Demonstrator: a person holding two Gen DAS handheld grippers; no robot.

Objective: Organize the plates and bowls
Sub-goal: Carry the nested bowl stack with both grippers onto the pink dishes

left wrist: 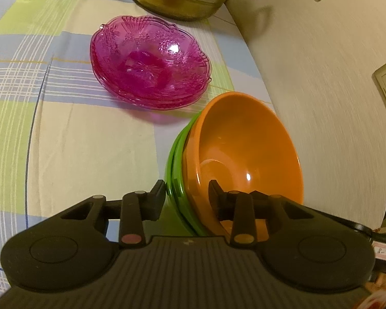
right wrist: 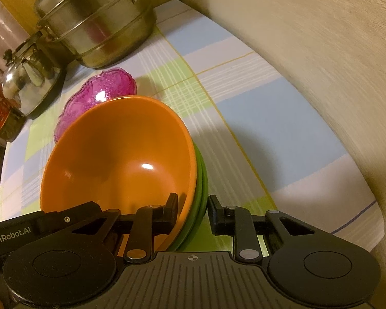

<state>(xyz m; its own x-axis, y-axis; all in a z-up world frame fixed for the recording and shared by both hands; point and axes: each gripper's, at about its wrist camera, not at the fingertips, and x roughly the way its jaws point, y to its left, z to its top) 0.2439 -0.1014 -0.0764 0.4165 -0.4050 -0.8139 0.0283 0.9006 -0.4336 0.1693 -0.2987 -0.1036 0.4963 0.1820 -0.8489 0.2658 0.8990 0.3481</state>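
Both tools are clamped on the same stack: the orange bowl nested in the green bowl, near the bench's wall-side edge. The left tool pinches the rims on one side, the right tool on the opposite side. The pink glass dishes sit farther in, toward the steel pot, so the stack looks ready to lift together.

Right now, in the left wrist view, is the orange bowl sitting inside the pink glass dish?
No, the orange bowl is nested in the green bowls, apart from the pink glass dish farther back on the tablecloth.
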